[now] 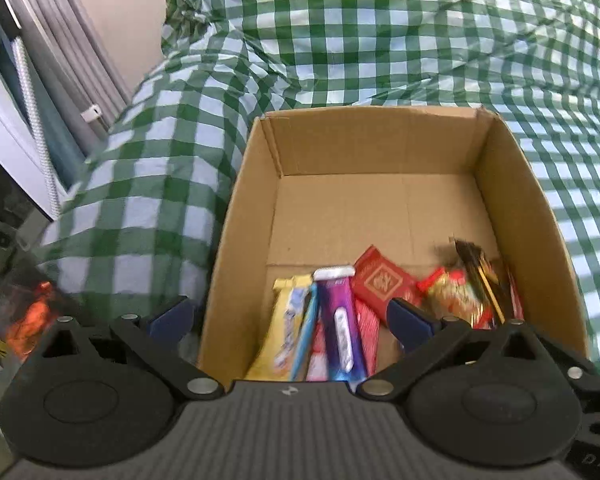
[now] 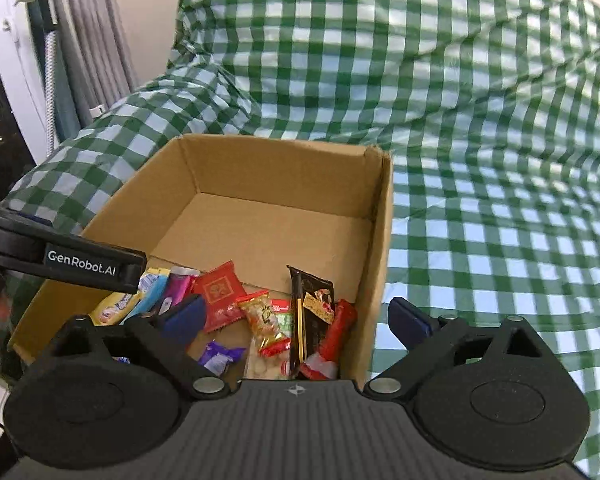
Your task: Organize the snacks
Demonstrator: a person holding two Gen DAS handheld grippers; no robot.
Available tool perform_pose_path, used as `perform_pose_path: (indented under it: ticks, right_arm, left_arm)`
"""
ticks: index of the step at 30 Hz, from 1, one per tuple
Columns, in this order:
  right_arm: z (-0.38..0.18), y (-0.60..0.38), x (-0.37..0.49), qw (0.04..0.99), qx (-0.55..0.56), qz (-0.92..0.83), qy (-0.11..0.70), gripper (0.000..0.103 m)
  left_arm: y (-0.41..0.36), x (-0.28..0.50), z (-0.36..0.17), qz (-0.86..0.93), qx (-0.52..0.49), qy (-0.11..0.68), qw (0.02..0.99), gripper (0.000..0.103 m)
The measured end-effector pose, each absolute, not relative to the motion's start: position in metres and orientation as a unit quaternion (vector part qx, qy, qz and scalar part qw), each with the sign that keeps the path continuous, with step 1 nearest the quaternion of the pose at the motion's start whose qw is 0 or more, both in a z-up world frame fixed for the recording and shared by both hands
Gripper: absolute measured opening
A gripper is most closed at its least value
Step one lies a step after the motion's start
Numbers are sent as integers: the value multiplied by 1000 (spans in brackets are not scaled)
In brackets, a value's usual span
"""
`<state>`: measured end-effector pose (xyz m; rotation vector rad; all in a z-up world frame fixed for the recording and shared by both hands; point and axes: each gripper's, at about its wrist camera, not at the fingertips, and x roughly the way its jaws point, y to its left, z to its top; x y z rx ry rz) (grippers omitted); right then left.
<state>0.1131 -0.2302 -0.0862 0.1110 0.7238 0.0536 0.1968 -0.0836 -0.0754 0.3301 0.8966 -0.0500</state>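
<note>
Both grabbers, the left gripper [image 1: 290,322] and the right gripper [image 2: 296,320], are hanging wide open, holding nothing. Below them, the snacks [image 2: 268,316] are lying in the cardboard box [image 2: 260,164], sitting on the green checked cloth [image 2: 480,220].

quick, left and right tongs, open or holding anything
left tongs: open, holding nothing
right tongs: open, holding nothing

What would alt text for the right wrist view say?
An open cardboard box on a green checked cloth holds wrapped snacks piled at its near end, including a red square packet and a dark chocolate bar. The right hand-held gripper hangs open above them, gripping nothing.
</note>
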Motion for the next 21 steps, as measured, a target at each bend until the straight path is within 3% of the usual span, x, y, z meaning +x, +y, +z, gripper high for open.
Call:
perform_pose_path:
  ticks: [13,21]
  right_arm:
    - [-52,-202,-24,948,48,-9,314,102]
    - [-38,-196,-66,958,44,-31,282,102]
  left_arm:
    - [-56,59,-42,-40,106,422,900,103]
    - [-59,18,-31,-18,151,405,901,103]
